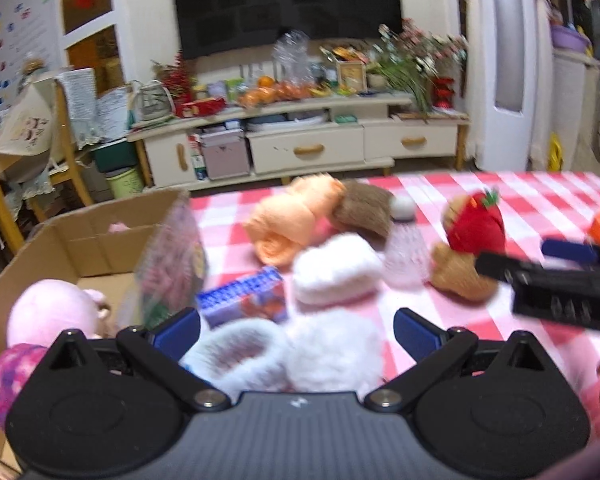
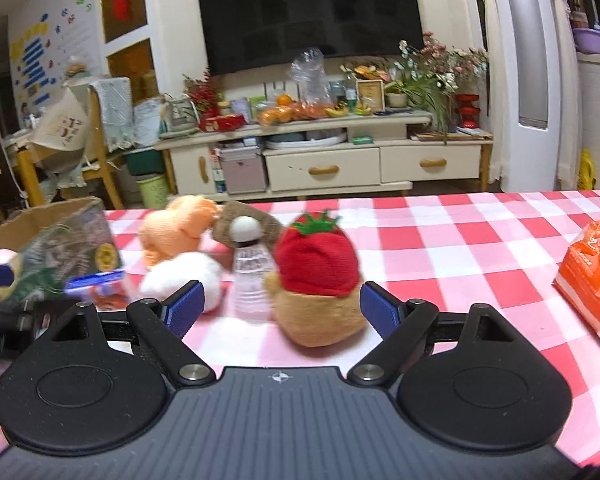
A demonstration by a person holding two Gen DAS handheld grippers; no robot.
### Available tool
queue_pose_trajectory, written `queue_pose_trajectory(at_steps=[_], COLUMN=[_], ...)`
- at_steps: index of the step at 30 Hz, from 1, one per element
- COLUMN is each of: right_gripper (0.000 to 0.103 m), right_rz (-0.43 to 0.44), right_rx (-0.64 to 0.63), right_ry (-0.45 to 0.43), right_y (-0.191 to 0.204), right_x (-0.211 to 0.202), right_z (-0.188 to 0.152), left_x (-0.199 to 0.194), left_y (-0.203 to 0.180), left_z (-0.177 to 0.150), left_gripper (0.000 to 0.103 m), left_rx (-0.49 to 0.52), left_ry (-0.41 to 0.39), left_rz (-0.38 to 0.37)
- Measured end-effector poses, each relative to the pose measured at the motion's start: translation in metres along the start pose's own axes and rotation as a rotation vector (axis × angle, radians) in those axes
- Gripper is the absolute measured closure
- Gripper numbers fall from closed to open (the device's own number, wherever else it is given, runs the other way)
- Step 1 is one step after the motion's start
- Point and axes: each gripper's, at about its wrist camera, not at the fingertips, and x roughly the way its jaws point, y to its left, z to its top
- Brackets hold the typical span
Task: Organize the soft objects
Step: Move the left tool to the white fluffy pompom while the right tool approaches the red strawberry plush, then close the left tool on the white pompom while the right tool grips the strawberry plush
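Observation:
My left gripper point(image 1: 296, 332) is open low over the checked table, with a white fluffy piece point(image 1: 300, 356) lying loose between its wide-apart fingers. Just ahead lies a second white fluffy item point(image 1: 336, 276); further off are a peach knitted bundle point(image 1: 288, 220) and a brown knitted piece point(image 1: 364, 208). A bear plush in a red strawberry hat point(image 2: 316, 280) sits between the fingers of my open right gripper point(image 2: 282, 310), untouched. That gripper point(image 1: 540, 260) also reaches in from the right in the left wrist view. A pink plush point(image 1: 52, 312) rests in the cardboard box point(image 1: 80, 236).
A small clear bottle with a white cap point(image 2: 250, 276) stands left of the bear. A blue carton point(image 1: 244, 296) and a plastic packet point(image 1: 172, 264) lie by the box's right wall. An orange package point(image 2: 592, 276) sits at the table's right side. A TV cabinet stands beyond the table.

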Motion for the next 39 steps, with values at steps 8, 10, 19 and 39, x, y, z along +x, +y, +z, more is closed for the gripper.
queue_pose_trajectory(at_steps=[8, 10, 19, 39], right_gripper=[0.000, 0.000, 0.000, 0.012], right_rz=[-0.012, -0.006, 0.013, 0.028], right_rx=[-0.032, -0.032, -0.015, 0.017], right_ry=[0.015, 0.018, 0.064, 0.107], right_y=[-0.015, -0.018, -0.025, -0.028], right_x=[0.028, 0.036, 0.069, 0.084], right_z=[0.001, 0.003, 0.007, 0.003], left_x=[0.016, 0.020, 0.039, 0.057], left_y=[-0.025, -0.027, -0.030, -0.025], left_z=[-0.014, -0.017, -0.021, -0.023], left_gripper=[0.005, 0.006, 0.009, 0.034], left_rx=[0.043, 0.032, -0.024, -0.018], left_ry=[0.064, 0.079, 0.108, 0.108], left_rz=[-0.010, -0.011, 0.018, 0.071])
